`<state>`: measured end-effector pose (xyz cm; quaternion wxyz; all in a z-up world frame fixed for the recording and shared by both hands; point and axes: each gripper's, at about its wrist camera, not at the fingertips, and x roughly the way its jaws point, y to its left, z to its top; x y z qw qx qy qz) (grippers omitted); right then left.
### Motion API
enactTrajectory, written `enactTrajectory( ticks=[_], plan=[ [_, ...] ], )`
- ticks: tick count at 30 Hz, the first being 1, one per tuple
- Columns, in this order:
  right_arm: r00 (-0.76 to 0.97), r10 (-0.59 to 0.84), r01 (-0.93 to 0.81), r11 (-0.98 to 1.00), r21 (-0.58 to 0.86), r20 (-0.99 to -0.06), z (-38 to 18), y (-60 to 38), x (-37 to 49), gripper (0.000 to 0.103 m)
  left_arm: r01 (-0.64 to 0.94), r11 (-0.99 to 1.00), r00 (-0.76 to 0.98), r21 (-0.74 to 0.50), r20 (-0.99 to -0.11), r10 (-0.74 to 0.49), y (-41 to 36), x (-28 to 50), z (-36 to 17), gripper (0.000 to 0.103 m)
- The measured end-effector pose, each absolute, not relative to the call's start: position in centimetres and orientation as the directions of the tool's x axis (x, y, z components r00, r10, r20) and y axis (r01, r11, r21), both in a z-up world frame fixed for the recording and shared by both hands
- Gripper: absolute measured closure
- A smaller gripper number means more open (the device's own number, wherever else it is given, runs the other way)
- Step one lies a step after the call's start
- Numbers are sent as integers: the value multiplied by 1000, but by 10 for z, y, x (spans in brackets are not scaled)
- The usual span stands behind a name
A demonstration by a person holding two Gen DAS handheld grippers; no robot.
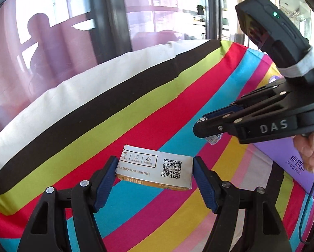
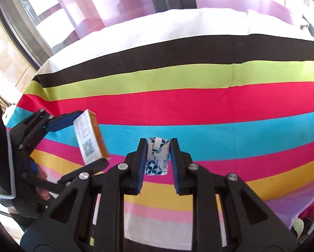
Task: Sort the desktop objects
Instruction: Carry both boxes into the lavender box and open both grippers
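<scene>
Fingers [image 1: 112,168] of the left gripper [image 1: 153,171] pinch a stiff, light card box [image 1: 155,169] by its short ends above the striped worktop [image 1: 115,115], while the right gripper [image 2: 158,157] nips a seemingly soft, crinkly sachet [image 2: 157,159] over the middle.

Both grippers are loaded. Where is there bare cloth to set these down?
The striped cloth lies bare from the black stripe down to the yellow one. It is crowded only at the purple box, beside the right gripper with its sachet. The left gripper holds the small box.

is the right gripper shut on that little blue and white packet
Yes, shut: the right gripper has both pads pressed against the packet, lifted above the striped cloth.
</scene>
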<state>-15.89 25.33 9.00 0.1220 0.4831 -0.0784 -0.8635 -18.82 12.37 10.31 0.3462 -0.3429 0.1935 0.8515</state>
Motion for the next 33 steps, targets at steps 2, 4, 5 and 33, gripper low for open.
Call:
enactTrajectory(
  ticks=[2,4,5,33],
  plan=[
    [-520,-300,131,-953,272,-800,103,274,-144,79,-757,-645,-508,103,-714,482,142,-179,107,32],
    [-536,-307,126,-950,284,-787,116,294,-129,79,-787,-606,-491,114,-710,505,161,-169,112,32],
    [-544,-304,118,-951,287,-782,119,304,-120,79,-804,-583,-479,116,-707,520,169,-164,114,32],
    [-667,-172,-15,-970,244,-725,137,481,72,79,-917,-324,-384,231,-731,565,344,10,118,32]
  ],
)
